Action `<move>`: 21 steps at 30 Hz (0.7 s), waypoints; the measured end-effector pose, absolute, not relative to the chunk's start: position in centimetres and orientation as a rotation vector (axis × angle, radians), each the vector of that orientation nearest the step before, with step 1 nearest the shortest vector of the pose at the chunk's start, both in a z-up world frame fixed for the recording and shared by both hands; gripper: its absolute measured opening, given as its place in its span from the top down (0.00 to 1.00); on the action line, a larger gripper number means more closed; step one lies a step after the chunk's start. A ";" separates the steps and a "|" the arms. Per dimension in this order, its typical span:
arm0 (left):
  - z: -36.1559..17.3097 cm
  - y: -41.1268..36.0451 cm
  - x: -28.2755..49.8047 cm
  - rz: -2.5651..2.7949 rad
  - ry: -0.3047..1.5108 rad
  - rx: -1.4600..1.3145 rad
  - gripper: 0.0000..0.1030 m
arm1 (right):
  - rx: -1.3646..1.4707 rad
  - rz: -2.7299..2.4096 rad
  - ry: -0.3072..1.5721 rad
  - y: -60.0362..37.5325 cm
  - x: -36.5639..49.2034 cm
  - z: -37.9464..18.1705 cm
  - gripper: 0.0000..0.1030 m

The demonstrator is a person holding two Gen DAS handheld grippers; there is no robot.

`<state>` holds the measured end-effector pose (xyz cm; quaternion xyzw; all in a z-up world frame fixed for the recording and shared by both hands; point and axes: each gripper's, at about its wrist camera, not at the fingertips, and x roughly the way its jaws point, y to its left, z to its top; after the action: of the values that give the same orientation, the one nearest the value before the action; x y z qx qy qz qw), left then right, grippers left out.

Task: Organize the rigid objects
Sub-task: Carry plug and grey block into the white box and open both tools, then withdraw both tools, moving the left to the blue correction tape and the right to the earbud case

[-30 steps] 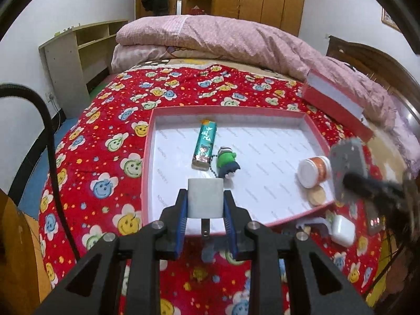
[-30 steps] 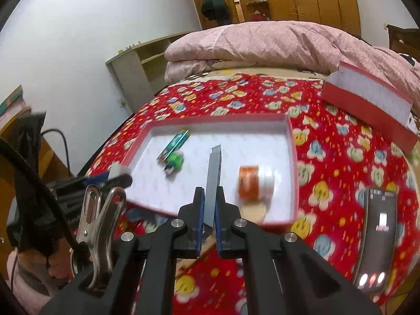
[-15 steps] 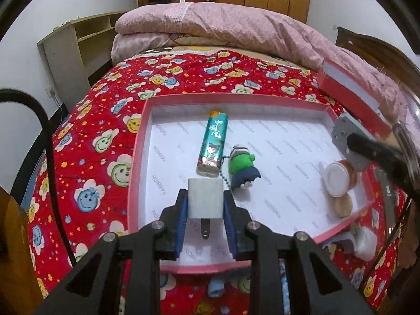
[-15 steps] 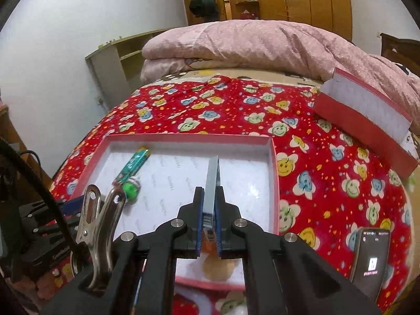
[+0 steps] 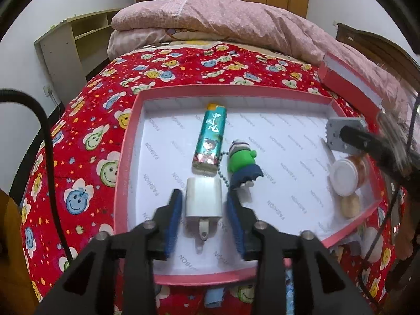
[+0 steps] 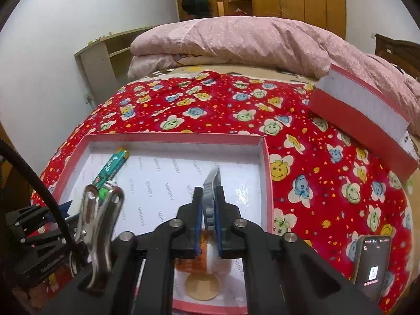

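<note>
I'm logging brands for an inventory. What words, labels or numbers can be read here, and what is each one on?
"FASHION": repeated, printed in grey over the white lining of the red tray.
"中国风": down the teal lighter, above a cartoon figure.
Phone screen: lit, text too small to read.
Orange jar label: too blurred to read.

Your left gripper (image 5: 204,214) is pointing steeply downward, and its jaws have just been opening: the blue-padded fingers (image 5: 175,218) are now standing clear on either side of the white block between them, no longer pressing on it. Your right gripper (image 6: 208,211) is also angling downward, its fingers (image 6: 198,210) pinching tight on a thin grey piece standing edge-on between the pads. In the left wrist view it is reaching in from the right edge.
</note>
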<state>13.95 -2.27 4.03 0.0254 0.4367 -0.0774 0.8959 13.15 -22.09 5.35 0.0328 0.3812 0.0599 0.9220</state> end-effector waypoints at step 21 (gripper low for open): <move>6.2 -2.3 11.8 -0.111 0.872 0.046 0.32 | 0.024 0.219 0.693 -19.9 10.1 8.3 0.41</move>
<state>11.75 -2.26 6.20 0.0222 0.4222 -0.0536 0.9046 10.07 -19.93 8.27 0.0116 0.3387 0.1071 0.9347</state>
